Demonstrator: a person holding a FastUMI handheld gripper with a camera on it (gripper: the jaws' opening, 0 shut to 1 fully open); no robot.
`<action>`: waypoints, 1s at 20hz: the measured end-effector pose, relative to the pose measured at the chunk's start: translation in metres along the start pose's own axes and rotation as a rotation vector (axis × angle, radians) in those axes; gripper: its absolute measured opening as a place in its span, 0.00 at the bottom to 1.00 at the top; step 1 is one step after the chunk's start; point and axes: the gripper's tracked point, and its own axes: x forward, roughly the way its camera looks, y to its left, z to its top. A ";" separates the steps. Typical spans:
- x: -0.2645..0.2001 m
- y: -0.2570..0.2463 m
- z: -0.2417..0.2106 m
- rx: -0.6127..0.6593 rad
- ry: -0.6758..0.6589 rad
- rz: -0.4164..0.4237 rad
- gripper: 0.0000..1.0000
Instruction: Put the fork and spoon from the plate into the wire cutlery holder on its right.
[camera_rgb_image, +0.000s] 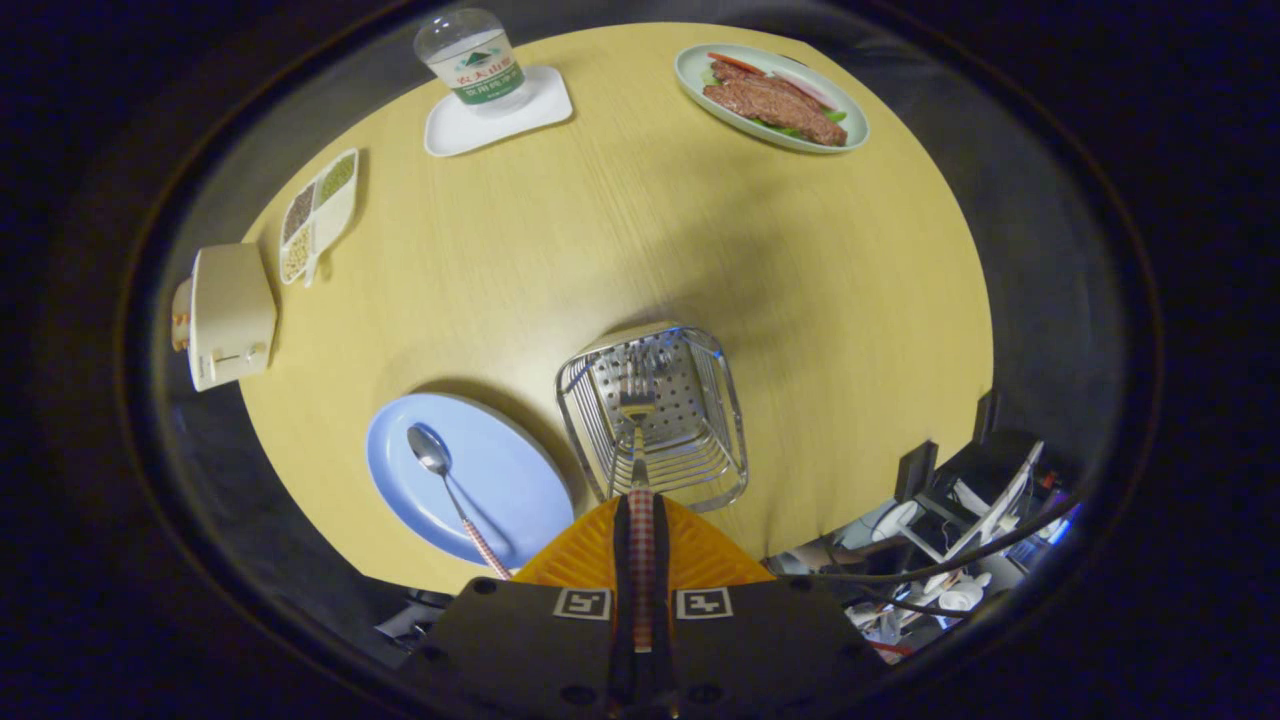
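The claw (640, 520) is closed on the handle of the fork (638, 440); both fingers press the checked handle between them, and almost no gap is left. The fork points forward and down, with its tines inside the open top of the wire cutlery holder (655, 415). I cannot tell if the tines already touch the perforated bottom of the holder or hang a little above it.

The holder stands on the round worktop (640, 230) near its near edge, just to the right of the blue plate (520, 480). The spoon (445, 480) lies alone on this plate, its bowl toward the middle of the worktop and its checked handle toward the near edge, close beside the claw.

So, in my judgement, the step in hand is the delivery of the fork, and about half of the task is not yet done. The next move calls for opening the fingers only when the fork is low enough in the holder, so that it leans on the wire wall and does not fall out. After that the claw must go left to the plate and take the spoon by its thin handle, which lies flat and may be difficult to grip.
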 end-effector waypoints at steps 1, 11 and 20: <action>0.001 0.000 -0.001 -0.006 0.000 -0.004 0.10; -0.040 0.000 -0.006 -0.027 -0.167 -0.033 0.81; -0.086 0.033 -0.055 -0.123 -0.379 -0.105 0.99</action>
